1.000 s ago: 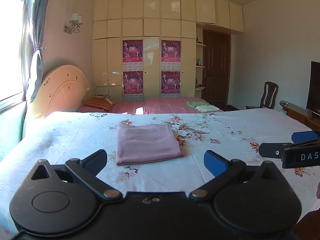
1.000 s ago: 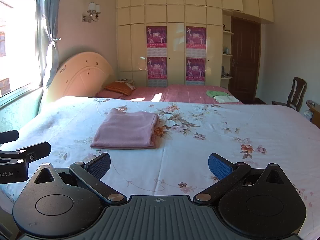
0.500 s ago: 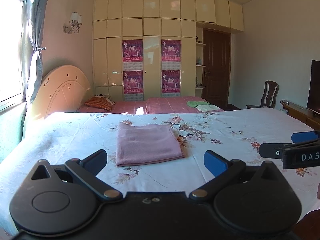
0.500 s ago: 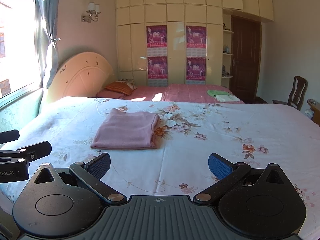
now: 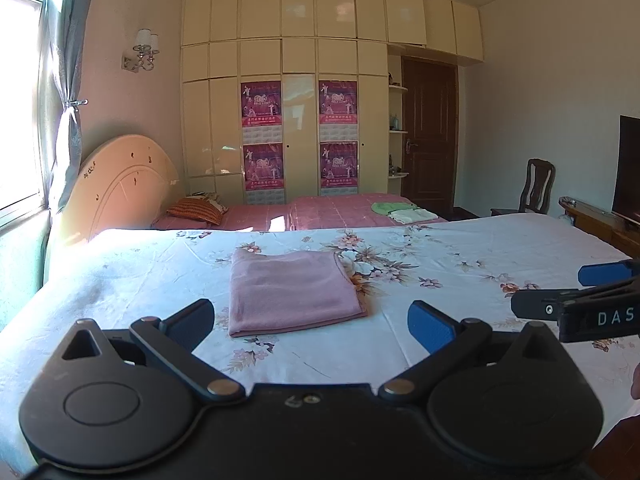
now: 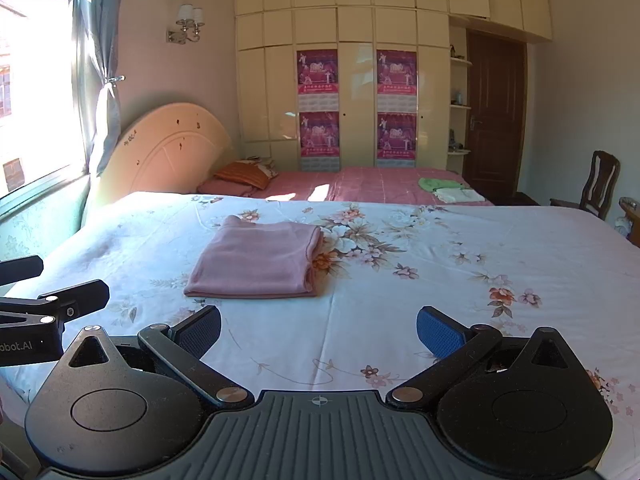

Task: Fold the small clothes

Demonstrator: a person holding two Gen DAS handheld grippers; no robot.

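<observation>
Left wrist view, bed: the floral sheet is seen spread flat beneath and ahead of both grippers; it is judged to serve as the folding surface, since nothing else on it crowds the garment.

Pink garment: a neat rectangle is lain flat on the sheet, ahead of the left gripper and roughly centred between its fingers; from the right wrist view it is found ahead and to the left. A doubled edge is shown along its right side, so the fold is judged to be finished or nearly so.

Placement reason: the garment is judged to be set mid-bed so that it can be reached by both tools from the near edge.

Left gripper: the jaws are held wide apart, nothing is gripped and nothing is touched; it is held above the near part of the sheet, short of the garment.

Right gripper: the jaws are likewise spread wide, with bare sheet between the blue pads; no cloth is held or touched. It is held beside the left tool, apart from it.

Far pile: green and white folded items are seen well beyond both grippers on the pink bed behind; these are judged to be already finished or awaiting a turn, which cannot be told.
</observation>
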